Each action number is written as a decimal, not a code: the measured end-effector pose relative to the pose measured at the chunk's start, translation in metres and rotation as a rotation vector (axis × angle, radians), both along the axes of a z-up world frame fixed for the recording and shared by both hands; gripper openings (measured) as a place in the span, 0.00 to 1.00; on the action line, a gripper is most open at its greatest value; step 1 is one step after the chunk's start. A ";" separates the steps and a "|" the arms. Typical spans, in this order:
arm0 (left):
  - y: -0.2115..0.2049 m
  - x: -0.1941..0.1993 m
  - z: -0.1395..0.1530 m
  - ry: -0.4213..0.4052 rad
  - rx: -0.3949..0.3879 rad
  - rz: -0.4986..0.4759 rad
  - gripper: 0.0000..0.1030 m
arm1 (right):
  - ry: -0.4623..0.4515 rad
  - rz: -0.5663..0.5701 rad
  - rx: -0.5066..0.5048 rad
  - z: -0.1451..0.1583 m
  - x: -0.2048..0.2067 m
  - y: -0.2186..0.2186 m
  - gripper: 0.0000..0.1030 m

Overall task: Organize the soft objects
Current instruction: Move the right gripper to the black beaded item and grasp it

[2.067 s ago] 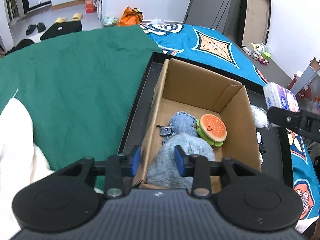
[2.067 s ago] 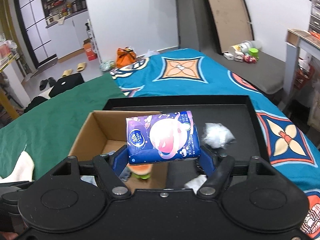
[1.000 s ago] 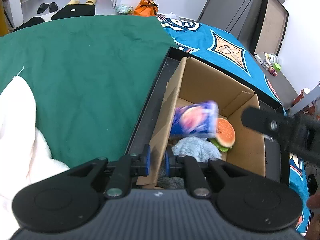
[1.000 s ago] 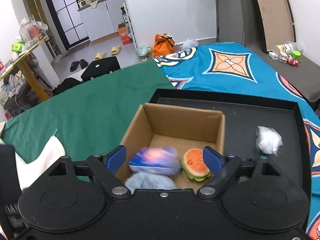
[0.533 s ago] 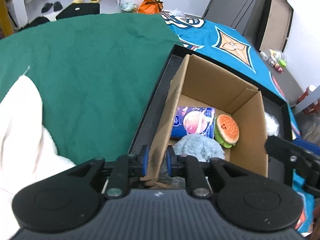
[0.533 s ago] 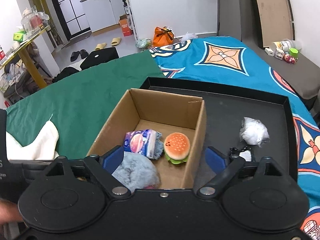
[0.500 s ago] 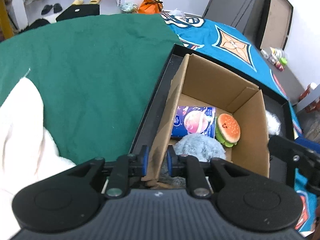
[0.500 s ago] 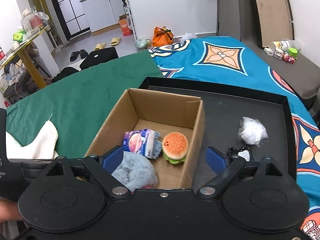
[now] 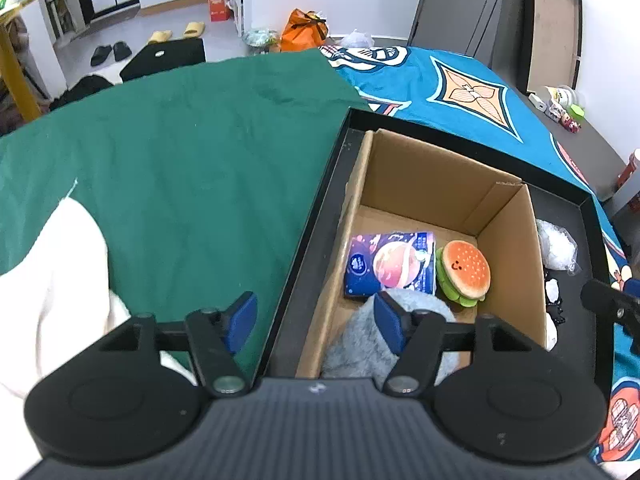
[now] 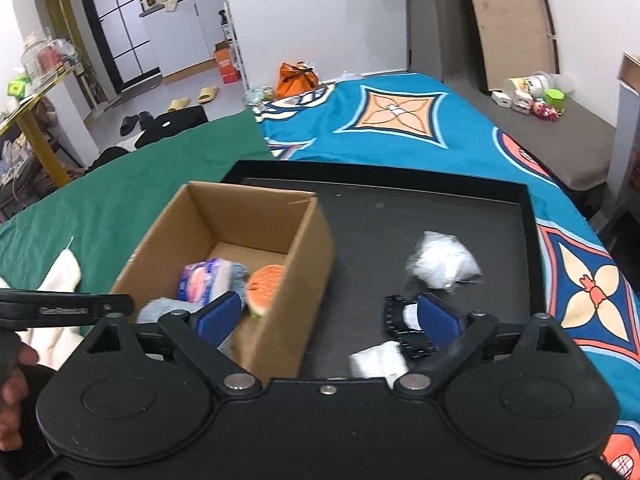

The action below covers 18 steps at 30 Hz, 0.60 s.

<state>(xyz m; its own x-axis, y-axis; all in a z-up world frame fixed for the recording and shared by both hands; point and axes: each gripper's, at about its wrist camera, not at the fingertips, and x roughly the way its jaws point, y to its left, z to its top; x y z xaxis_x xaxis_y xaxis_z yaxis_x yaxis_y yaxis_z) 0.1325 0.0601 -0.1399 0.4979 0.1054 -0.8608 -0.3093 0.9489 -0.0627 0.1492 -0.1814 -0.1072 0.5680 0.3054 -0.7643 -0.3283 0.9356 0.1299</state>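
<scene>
A cardboard box (image 9: 508,248) stands in a black tray (image 9: 320,196). Inside lie a purple tissue pack (image 9: 390,262), a burger plush (image 9: 464,272) and a grey-blue fluffy toy (image 9: 380,340). My left gripper (image 9: 316,316) is open and empty, straddling the box's near left wall. My right gripper (image 10: 328,316) is open and empty above the box's right wall (image 10: 296,292). On the tray right of the box lie a white plastic wad (image 10: 442,260), a black and white item (image 10: 404,328) and a white piece (image 10: 378,358).
The tray sits on a bed with a green sheet (image 9: 180,160) and a blue patterned cover (image 10: 400,120). A white cloth (image 9: 52,280) lies on the green sheet at the left. The other gripper's tip (image 9: 612,304) shows at the right.
The right gripper let the tissue pack drop into the box and has shifted right over the tray. The left gripper, shut on the box wall before, has opened.
</scene>
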 end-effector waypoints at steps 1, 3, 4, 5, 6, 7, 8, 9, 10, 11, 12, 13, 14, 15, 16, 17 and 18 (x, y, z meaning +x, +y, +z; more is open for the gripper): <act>-0.002 0.001 0.001 0.000 0.011 -0.004 0.64 | -0.002 -0.008 0.000 -0.002 0.002 -0.005 0.92; -0.007 0.003 0.001 0.005 0.031 -0.011 0.66 | -0.002 -0.023 0.006 -0.006 0.007 -0.014 0.92; -0.008 0.005 0.001 0.007 0.034 -0.012 0.66 | 0.000 -0.029 0.011 -0.008 0.009 -0.018 0.92; -0.010 0.006 0.001 0.008 0.041 -0.013 0.66 | 0.002 -0.035 0.016 -0.010 0.012 -0.023 0.92; -0.012 0.008 0.001 0.009 0.048 -0.015 0.66 | 0.004 -0.044 0.021 -0.012 0.015 -0.027 0.92; -0.015 0.010 0.001 0.011 0.059 -0.018 0.66 | 0.006 -0.053 0.025 -0.014 0.017 -0.031 0.92; -0.017 0.011 0.000 0.015 0.067 -0.020 0.66 | 0.011 -0.067 0.033 -0.017 0.020 -0.035 0.92; -0.019 0.013 -0.001 0.020 0.075 -0.024 0.66 | 0.015 -0.078 0.043 -0.020 0.022 -0.039 0.92; -0.021 0.014 -0.001 0.022 0.082 -0.028 0.66 | 0.019 -0.087 0.054 -0.023 0.024 -0.043 0.92; -0.023 0.015 -0.002 0.025 0.094 -0.032 0.66 | 0.023 -0.098 0.062 -0.027 0.026 -0.047 0.92; -0.025 0.015 -0.003 0.029 0.107 -0.035 0.66 | 0.029 -0.110 0.069 -0.032 0.027 -0.051 0.90; -0.027 0.016 -0.005 0.037 0.118 -0.037 0.66 | 0.037 -0.120 0.077 -0.037 0.028 -0.054 0.87; -0.029 0.017 -0.006 0.044 0.128 -0.039 0.66 | 0.053 -0.133 0.090 -0.044 0.030 -0.058 0.85; -0.031 0.019 -0.007 0.051 0.141 -0.042 0.66 | 0.076 -0.149 0.105 -0.050 0.032 -0.062 0.82; -0.033 0.020 -0.009 0.055 0.155 -0.048 0.66 | 0.097 -0.165 0.119 -0.055 0.034 -0.066 0.81; -0.034 0.021 -0.009 0.055 0.165 -0.055 0.66 | 0.109 -0.177 0.130 -0.059 0.036 -0.068 0.80; -0.036 0.021 -0.010 0.054 0.181 -0.063 0.67 | 0.116 -0.187 0.141 -0.062 0.038 -0.071 0.80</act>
<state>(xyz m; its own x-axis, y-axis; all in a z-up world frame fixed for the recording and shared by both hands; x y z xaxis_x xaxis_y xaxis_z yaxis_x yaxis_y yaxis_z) 0.1538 0.0236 -0.1503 0.4624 0.2311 -0.8561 -0.2468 0.9608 0.1261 0.1871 -0.2524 -0.1691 0.5357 0.3116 -0.7848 -0.1272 0.9486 0.2898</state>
